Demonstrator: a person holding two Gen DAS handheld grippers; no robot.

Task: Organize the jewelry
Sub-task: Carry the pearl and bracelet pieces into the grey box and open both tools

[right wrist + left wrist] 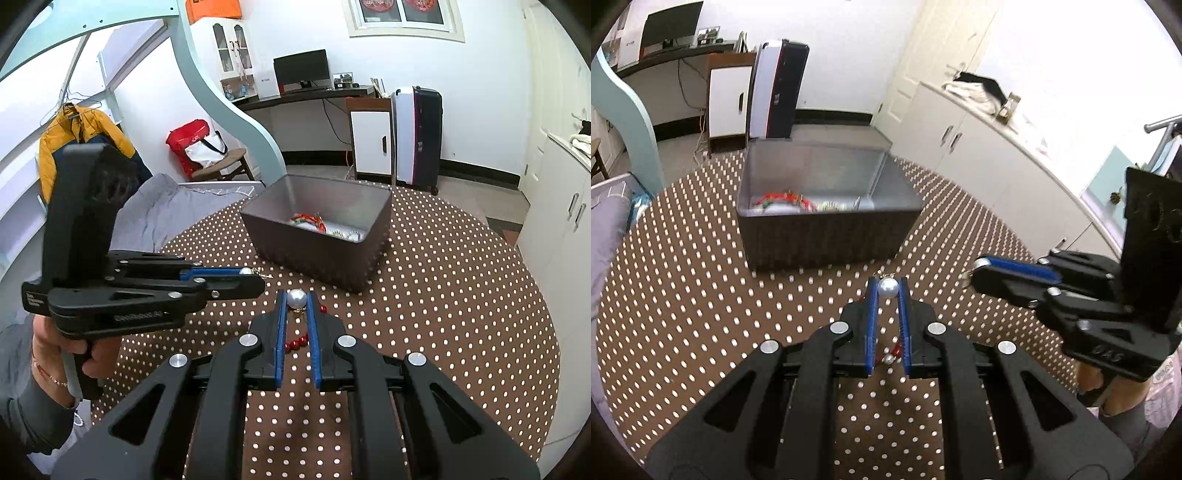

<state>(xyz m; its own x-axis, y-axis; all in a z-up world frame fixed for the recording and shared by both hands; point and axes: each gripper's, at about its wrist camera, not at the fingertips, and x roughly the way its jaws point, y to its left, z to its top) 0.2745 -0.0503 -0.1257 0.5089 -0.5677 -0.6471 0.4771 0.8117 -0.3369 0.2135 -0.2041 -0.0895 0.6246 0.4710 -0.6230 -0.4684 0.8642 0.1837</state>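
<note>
A round table [461, 314] under a brown cloth with white dots fills the lower half of both wrist views. On it, toward 12 o'clock from the grippers, stands a dark rectangular bin [827, 236], open at the top, with grey inner walls. A tangle of jewelry [783, 201] in red, green and silver lies on its floor, against the near wall.

Beyond the table, at 11 o'clock in the left wrist view, a black-and-white suitcase [779, 88] stands upright beside a small white cabinet [726, 99].

The left gripper [888, 288] has its blue-lined jaws drawn narrow on a large pearl [888, 287], pinched at the very tips; a fine gold chain shows just past it. Below the pearl, between the two fingers, a short red strand with a small white bead [892, 354] hangs.

The right gripper [297, 298] likewise has its jaws narrowed around a large pearl [297, 298] at the tips. A string of red beads [297, 341] lies between its fingers, lower down. Whether the beads touch the cloth cannot be told.

In the right wrist view the left gripper sits at 9 o'clock, held by a hand [74, 350] wearing a thin bracelet [48, 376]. Both pearls are above the cloth, just short of the bin.
</note>
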